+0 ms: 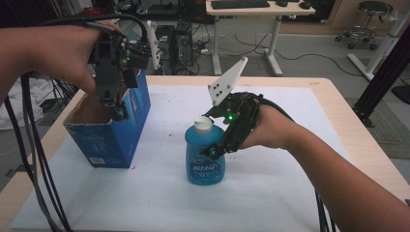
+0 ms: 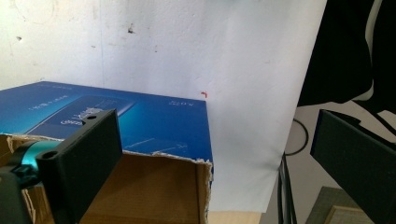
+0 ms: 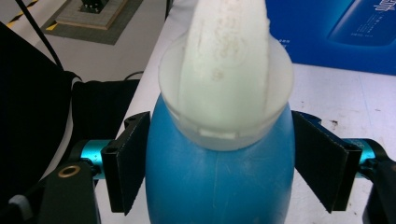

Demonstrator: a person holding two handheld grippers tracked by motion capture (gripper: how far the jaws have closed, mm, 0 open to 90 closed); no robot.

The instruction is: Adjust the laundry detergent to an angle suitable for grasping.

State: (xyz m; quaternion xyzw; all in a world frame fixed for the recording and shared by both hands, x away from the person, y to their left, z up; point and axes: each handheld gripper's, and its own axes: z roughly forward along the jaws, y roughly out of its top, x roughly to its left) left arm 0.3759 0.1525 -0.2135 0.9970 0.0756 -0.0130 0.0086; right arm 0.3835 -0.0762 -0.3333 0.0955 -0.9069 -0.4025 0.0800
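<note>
A blue bottle [image 1: 205, 164] with a white flip cap [image 1: 203, 124] stands upright on the white sheet near the table's middle. My right gripper [image 1: 212, 151] reaches it from the right. In the right gripper view its jaws [image 3: 222, 140] flank the bottle [image 3: 219, 186] just below the cap [image 3: 224, 93]; the pads sit right beside its sides with no visible squeeze. A blue cardboard box [image 1: 113, 140] with an open top stands at the left. My left gripper [image 1: 117, 111] hangs over its rim, open [image 2: 215, 126], one jaw above the box's [image 2: 140, 116] brown inside and the other out past its end wall.
A white sheet [image 1: 270, 193] covers most of the wooden table [image 1: 333, 101]. Black cables [image 1: 29, 145] hang off the left edge. Beyond the table stand a desk [image 1: 270, 14] and a stool [image 1: 362, 19].
</note>
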